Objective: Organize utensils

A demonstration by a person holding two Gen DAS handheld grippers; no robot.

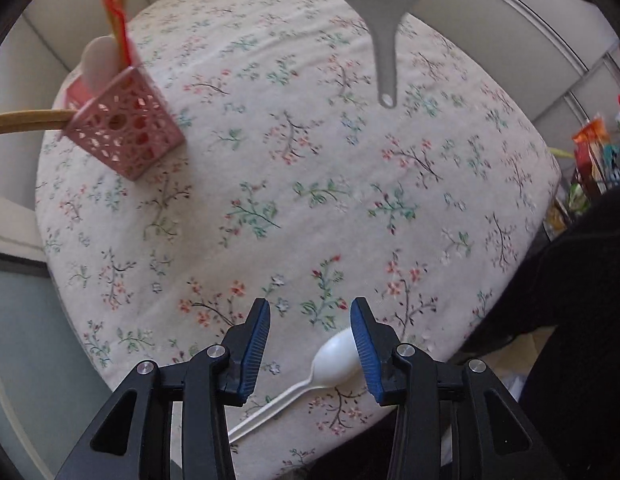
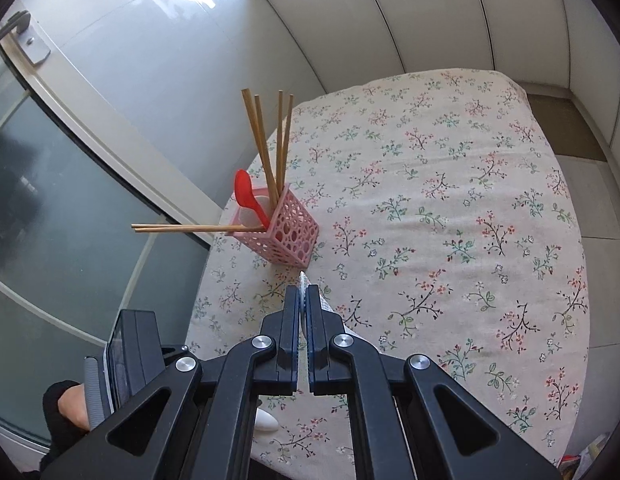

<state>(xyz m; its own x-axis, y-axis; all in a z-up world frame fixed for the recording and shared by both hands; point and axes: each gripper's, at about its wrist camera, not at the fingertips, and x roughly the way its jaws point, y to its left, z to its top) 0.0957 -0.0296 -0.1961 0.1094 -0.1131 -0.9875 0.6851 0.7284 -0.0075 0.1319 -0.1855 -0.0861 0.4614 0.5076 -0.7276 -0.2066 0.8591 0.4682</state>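
Floral tablecloth: left tool agape over white spoon; right tool clamps grey spatula.

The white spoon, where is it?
In the left wrist view the white spoon lies on the flowery tablecloth near its front edge, bowl beside the open left gripper.
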